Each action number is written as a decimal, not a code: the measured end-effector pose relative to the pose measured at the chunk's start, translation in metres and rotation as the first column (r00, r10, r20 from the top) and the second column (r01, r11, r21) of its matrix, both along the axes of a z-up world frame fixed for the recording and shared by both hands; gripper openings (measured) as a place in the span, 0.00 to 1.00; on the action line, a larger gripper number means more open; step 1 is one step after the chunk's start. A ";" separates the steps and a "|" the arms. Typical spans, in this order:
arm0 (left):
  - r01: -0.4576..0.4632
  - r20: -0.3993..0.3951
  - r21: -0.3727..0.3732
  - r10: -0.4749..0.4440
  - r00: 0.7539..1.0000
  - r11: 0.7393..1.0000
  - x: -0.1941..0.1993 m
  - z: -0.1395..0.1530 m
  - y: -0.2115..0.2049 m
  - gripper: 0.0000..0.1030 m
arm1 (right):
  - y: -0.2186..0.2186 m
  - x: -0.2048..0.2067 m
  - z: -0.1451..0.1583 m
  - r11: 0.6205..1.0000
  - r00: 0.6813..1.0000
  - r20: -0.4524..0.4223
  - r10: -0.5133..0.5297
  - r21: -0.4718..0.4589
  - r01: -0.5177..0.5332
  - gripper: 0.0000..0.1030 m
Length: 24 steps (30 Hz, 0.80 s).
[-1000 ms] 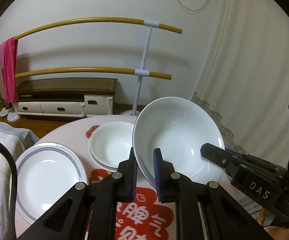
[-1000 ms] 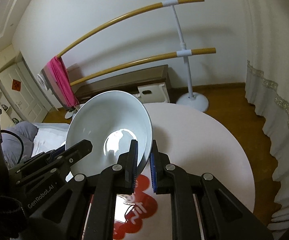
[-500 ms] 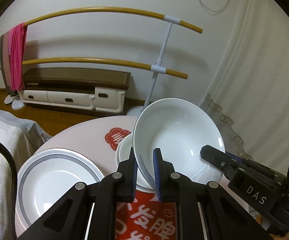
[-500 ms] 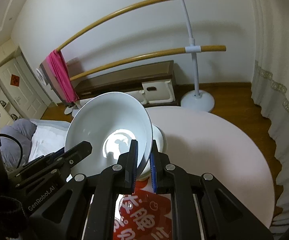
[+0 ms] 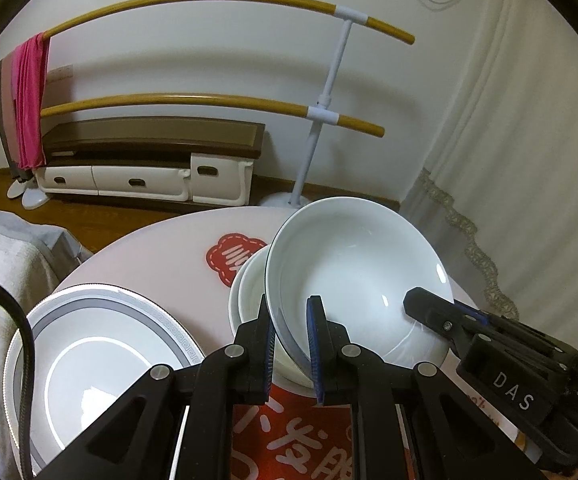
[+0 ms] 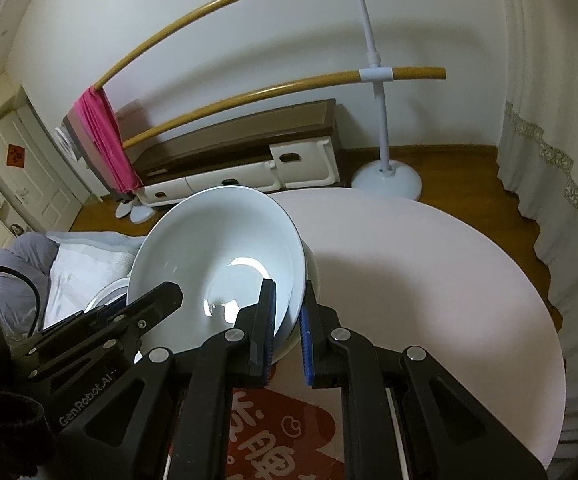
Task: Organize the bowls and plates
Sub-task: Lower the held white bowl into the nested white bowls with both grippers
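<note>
A large white bowl (image 5: 353, 272) is held between both grippers, one on each side of its rim. My left gripper (image 5: 291, 344) is shut on its left rim; my right gripper (image 6: 287, 332) is shut on its right rim (image 6: 217, 248). The bowl sits over a stack of smaller white bowls (image 5: 249, 292) on the round table (image 6: 429, 264), whose edge peeks out behind it (image 6: 313, 268). Whether it rests on them I cannot tell. A grey-rimmed plate (image 5: 101, 348) lies on the table to the left.
A red printed mat (image 5: 309, 440) covers the table's near part. A wooden clothes rail (image 5: 329, 112) with a pink towel (image 5: 29, 100), a low cabinet (image 5: 149, 160) and a curtain (image 5: 509, 140) stand beyond. Bedding (image 5: 5, 264) lies left.
Both grippers have carried the large bowl left and down, from beside the smaller bowls to over them. The small bowl stack is now mostly hidden behind it.
</note>
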<state>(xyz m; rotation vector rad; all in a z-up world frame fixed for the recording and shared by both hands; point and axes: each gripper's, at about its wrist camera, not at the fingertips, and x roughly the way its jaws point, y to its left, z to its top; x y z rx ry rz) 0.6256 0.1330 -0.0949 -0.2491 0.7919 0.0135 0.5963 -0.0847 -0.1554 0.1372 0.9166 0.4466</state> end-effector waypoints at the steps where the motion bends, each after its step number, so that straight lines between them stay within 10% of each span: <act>1: -0.001 0.001 0.003 0.001 1.000 1.000 0.001 0.000 -0.001 0.11 | 0.000 0.001 -0.001 1.000 1.000 -0.001 0.000 0.000 0.000 0.11; 24: 0.007 -0.012 0.015 -0.007 1.000 1.000 0.008 -0.011 -0.010 0.11 | 0.006 0.006 -0.010 0.997 0.997 -0.053 -0.056 -0.053 0.053 0.14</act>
